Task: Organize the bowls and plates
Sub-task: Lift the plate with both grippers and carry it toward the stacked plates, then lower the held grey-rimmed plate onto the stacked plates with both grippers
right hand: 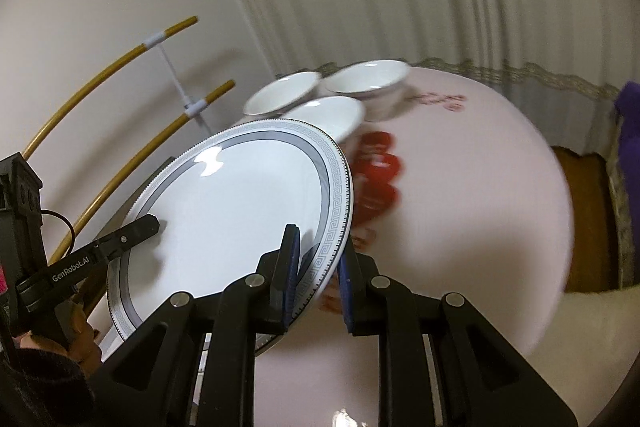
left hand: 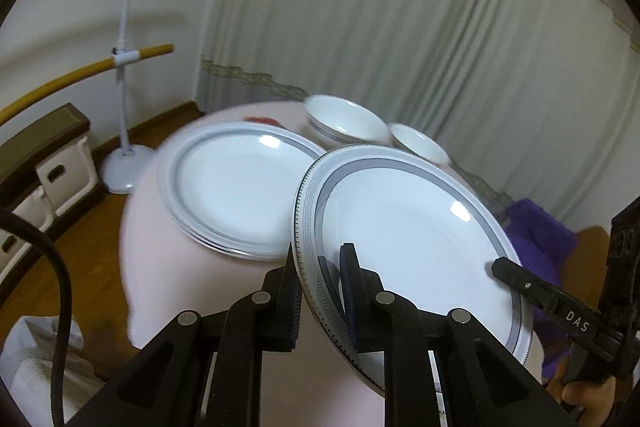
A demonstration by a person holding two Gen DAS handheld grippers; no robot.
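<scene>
A white plate (left hand: 408, 247) with a grey key-pattern rim is held tilted above the round pink table (left hand: 152, 267). My left gripper (left hand: 320, 251) is shut on its left rim. My right gripper (right hand: 318, 239) is shut on the opposite rim of the same plate (right hand: 240, 195). Each view shows the other gripper's upper finger (left hand: 505, 269) (right hand: 146, 225) lying on the plate's face. A stack of matching plates (left hand: 240, 187) rests on the table, left of the held plate. Three white bowls (right hand: 280, 95) (right hand: 368, 79) (right hand: 328, 115) stand close together at the far side of the table.
A white floor stand (left hand: 128, 163) with yellow bars and a low cabinet (left hand: 48, 179) stand left of the table. Curtains hang behind. A purple cloth (left hand: 540, 235) lies on a seat at the right. Red print (right hand: 376, 171) marks the tablecloth.
</scene>
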